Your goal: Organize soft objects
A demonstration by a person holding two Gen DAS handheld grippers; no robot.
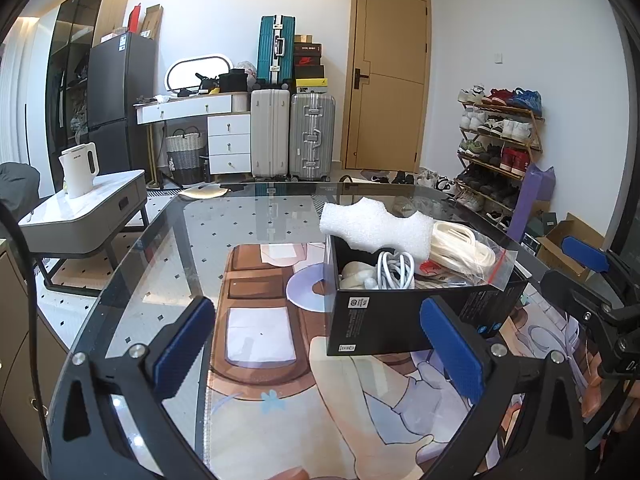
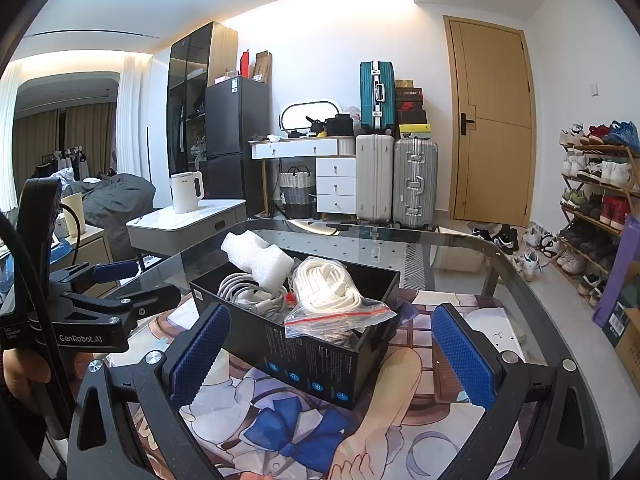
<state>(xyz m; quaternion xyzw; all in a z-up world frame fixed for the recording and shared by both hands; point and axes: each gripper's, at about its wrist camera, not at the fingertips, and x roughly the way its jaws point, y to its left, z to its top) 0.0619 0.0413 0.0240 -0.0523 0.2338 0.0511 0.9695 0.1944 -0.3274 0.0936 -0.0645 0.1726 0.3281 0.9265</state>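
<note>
black box [image 1: 404, 320] on the glass table [image 1: 168, 248], ahead of both grippers, holding white foam [image 1: 372, 226], a coiled cable [image 1: 394, 270] and a bagged white cord [image 1: 464, 250]. left gripper [image 1: 320, 354] released, 2 fingers spread; right gripper [image 2: 332, 356] likewise released, empty.

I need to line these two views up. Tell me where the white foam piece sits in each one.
Left wrist view: the white foam piece sits right of centre, sticking out of the black box's far end.
Right wrist view: the foam sits left of centre, at the box's far-left corner.
Shared landmark: the teal suitcase against the back wall.
</note>
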